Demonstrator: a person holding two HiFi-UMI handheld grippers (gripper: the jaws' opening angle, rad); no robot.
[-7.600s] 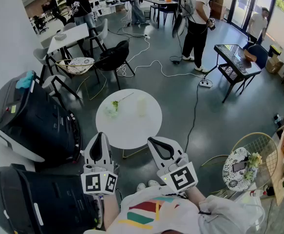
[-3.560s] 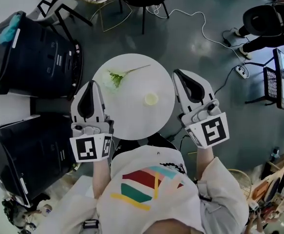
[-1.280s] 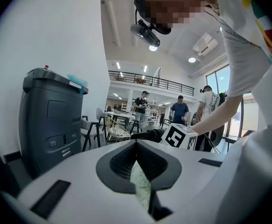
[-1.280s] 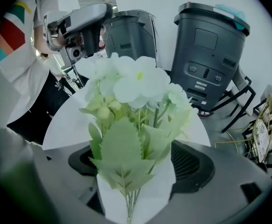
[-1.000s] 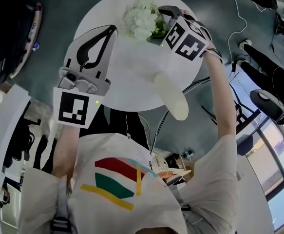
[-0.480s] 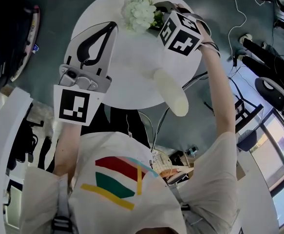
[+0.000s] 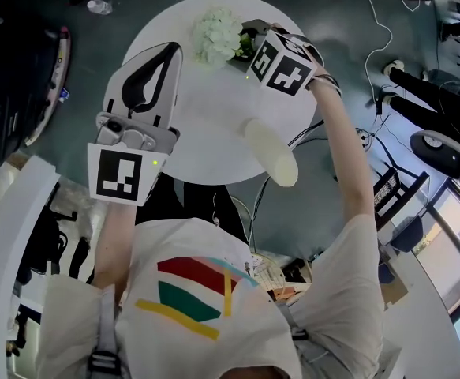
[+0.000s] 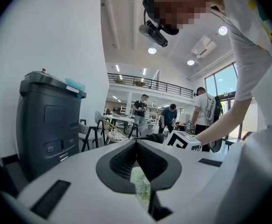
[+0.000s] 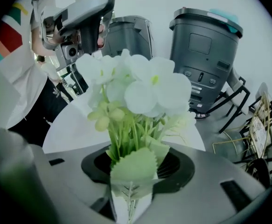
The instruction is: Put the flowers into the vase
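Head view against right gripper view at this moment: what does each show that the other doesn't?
Only the head view: the vase standing on the table, apart from the flowers, and the marker cube of the right gripper. Only the right gripper view: green stems and a leaf between its jaws, which have just been closing on them. Both: the flowers, the table, the left gripper.
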